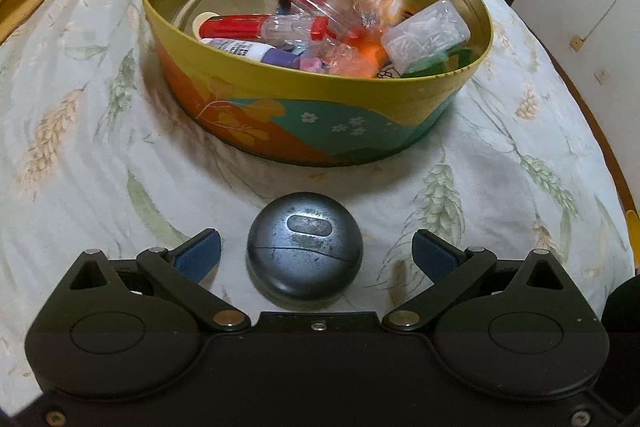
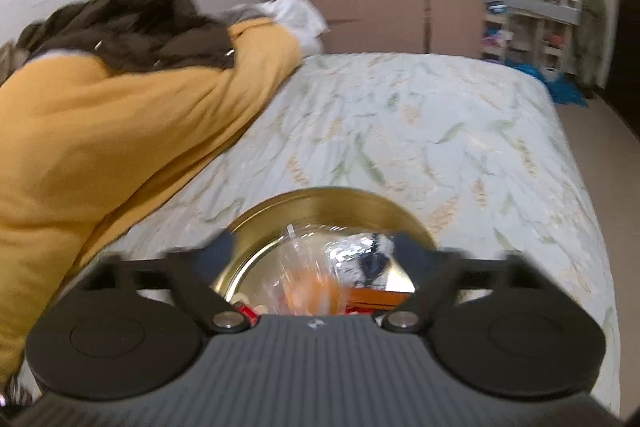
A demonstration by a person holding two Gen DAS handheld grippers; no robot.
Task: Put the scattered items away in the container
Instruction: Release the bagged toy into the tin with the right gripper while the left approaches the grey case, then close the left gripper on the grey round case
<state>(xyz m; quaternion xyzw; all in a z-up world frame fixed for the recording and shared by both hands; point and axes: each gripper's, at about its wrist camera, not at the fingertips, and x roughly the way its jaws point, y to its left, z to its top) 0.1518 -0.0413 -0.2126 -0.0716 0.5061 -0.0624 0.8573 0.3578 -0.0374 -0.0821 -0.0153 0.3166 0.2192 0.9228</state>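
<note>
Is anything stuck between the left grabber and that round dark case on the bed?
No, nothing visible blocks it. The left gripper is open, and the round dark case already sits between its fingers on the bedspread. Between the case and the tin there is only bare cloth, then the tin's wall.

The left black two-finger gripper with blue ribbed pads (image 1: 316, 253) tilts steeply downward, its jaws spread wide and its fingertips (image 1: 199, 254) pressing on nothing. The right black two-finger gripper with a grey ribbed housing (image 2: 316, 253) points down at a shallower slant, blurred, and its jaws likewise stand wide apart with nothing gripped between them. No hand or sleeve shows in either view.
</note>
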